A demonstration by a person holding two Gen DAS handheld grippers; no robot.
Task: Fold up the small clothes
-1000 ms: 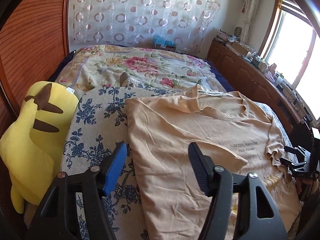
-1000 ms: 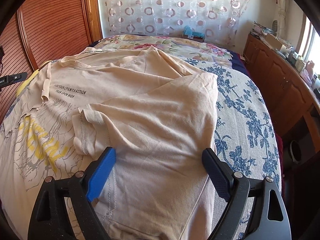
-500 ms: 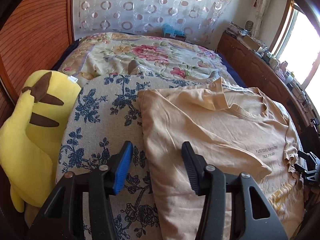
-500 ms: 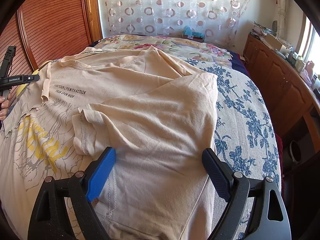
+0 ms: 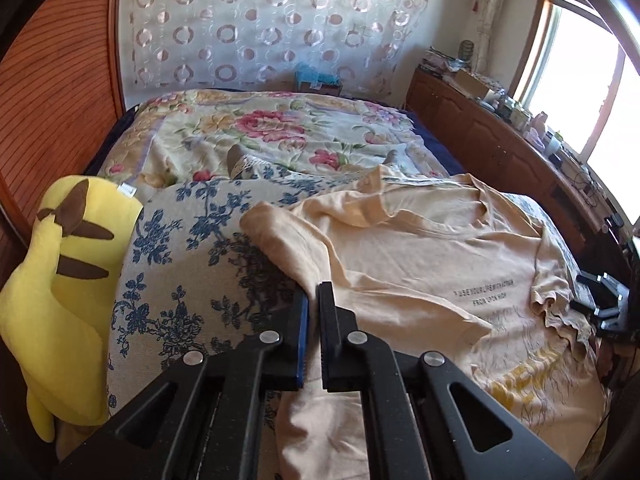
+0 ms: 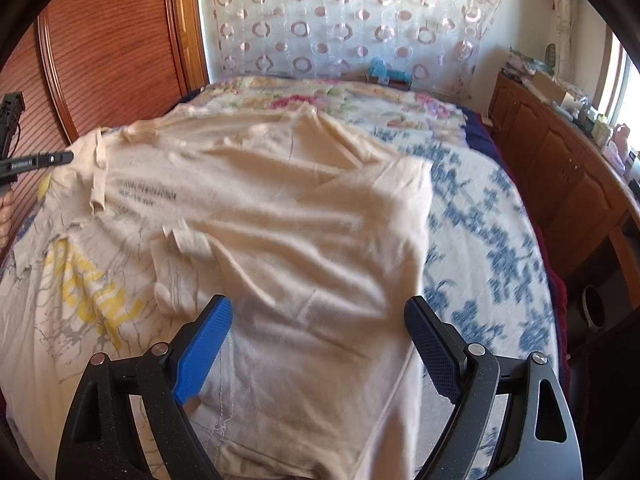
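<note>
Item: T-shirt, spread on bed. Your left gripper pinches its edge, probably thinly; it may slip. Your right gripper gapes above, so cloth bunches.

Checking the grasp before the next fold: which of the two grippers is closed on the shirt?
The left gripper: its jaws pinch the beige shirt edge. The right gripper hangs wide open above it.

Left gripper closed, right gripper spread.
</note>
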